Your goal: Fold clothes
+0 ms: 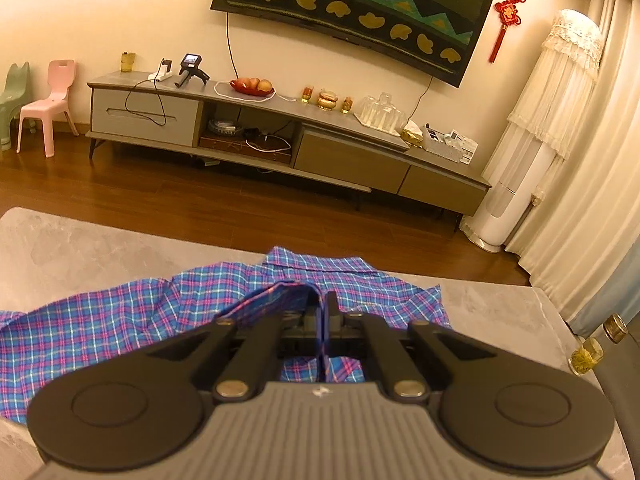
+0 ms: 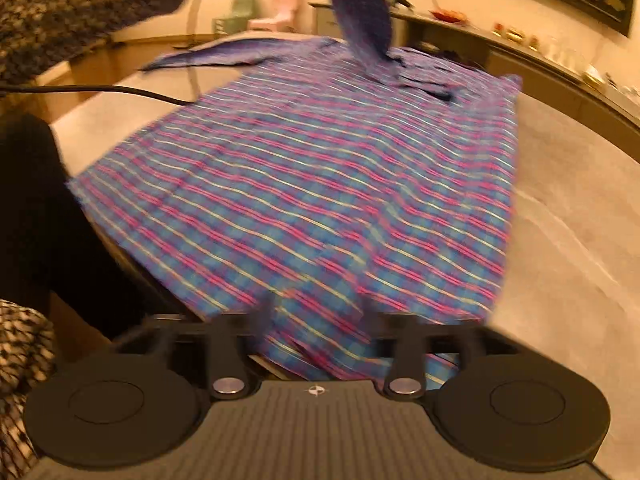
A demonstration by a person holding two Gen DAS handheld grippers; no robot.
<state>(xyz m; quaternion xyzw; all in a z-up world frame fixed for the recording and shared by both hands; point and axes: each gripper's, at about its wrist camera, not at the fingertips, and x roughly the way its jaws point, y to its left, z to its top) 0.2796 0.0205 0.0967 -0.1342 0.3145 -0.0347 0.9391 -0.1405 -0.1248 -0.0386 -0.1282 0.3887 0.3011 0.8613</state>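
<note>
Shirt [image 2: 320, 184] lies mostly flat on my table [image 2: 568, 208], barely folded. My left gripper [image 1: 323, 308] clamps a raised fold; my right gripper [image 2: 320, 312] gapes, hem loose between.

A home living room: a low TV cabinet [image 1: 280, 128] under a wall-mounted television [image 1: 360, 12], wooden floor [image 1: 160, 200], curtains [image 1: 592, 184].

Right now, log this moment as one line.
left hand-held gripper: shut on plaid shirt, fold lifted | right hand-held gripper: open over hem | shirt: spread on grey surface
</note>
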